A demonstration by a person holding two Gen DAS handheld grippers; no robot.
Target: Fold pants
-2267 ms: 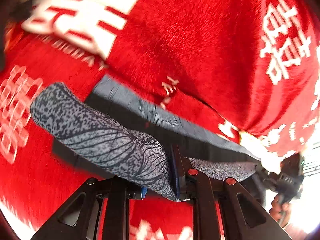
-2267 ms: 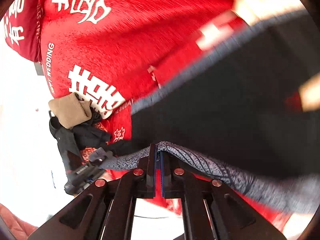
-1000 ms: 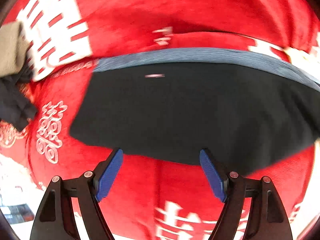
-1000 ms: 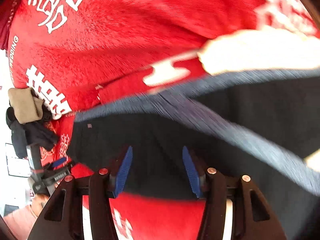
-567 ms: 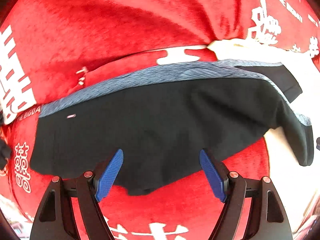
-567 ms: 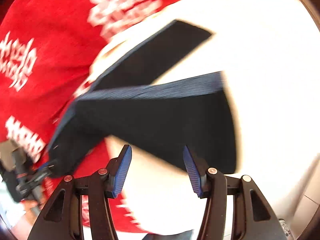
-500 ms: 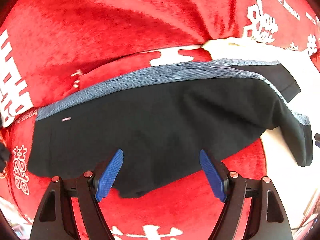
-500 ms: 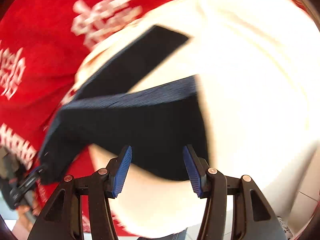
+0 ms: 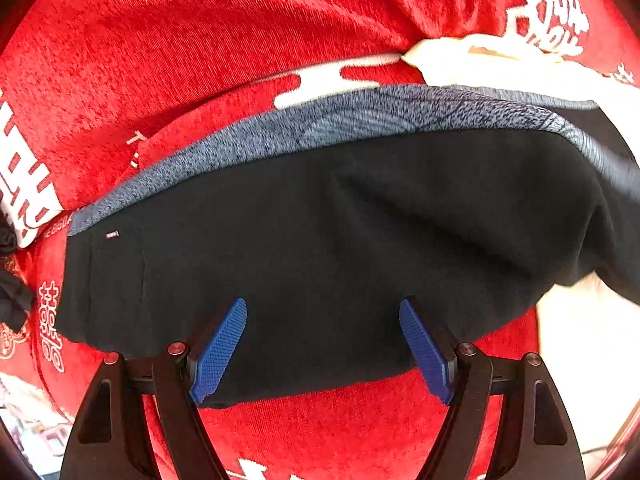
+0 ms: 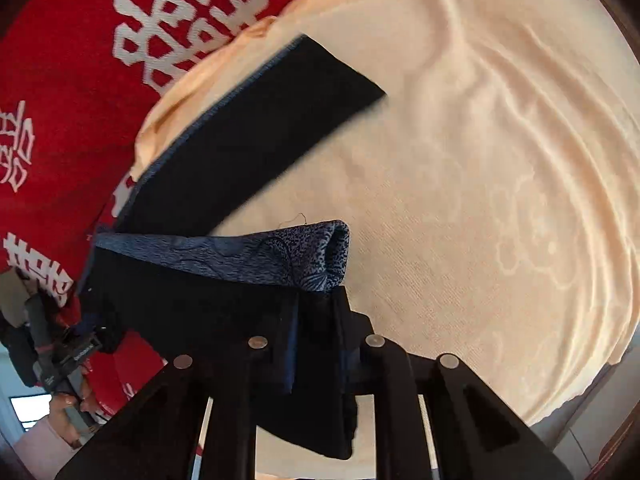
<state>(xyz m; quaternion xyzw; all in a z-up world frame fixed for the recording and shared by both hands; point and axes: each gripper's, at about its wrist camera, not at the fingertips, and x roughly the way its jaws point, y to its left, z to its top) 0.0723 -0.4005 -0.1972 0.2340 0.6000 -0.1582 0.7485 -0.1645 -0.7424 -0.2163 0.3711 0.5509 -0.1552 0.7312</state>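
Observation:
Black pants (image 9: 340, 248) with a grey-blue patterned side stripe (image 9: 360, 120) lie lengthwise across a red blanket. My left gripper (image 9: 322, 352) hovers over their near edge, open, blue pads (image 9: 218, 352) apart with nothing pinched. In the right wrist view the leg ends reach onto a cream cloth. One leg (image 10: 256, 120) lies flat; the other leg's cuff (image 10: 312, 260), stripe up, is bunched between the closing jaws of my right gripper (image 10: 316, 320). Black fabric hangs down between the fingers.
A red blanket (image 9: 200, 40) with white characters covers the surface, and a wrinkled cream cloth (image 10: 500, 160) lies at the leg end. Dark garments (image 9: 10, 288) sit at the far left. The left gripper (image 10: 60, 356) and the hand (image 10: 68, 408) holding it show at lower left.
The right gripper travelled along the pants to the leg ends over the cream cloth and its open jaws closed on one cuff. The left gripper drifted over the pants, still open.

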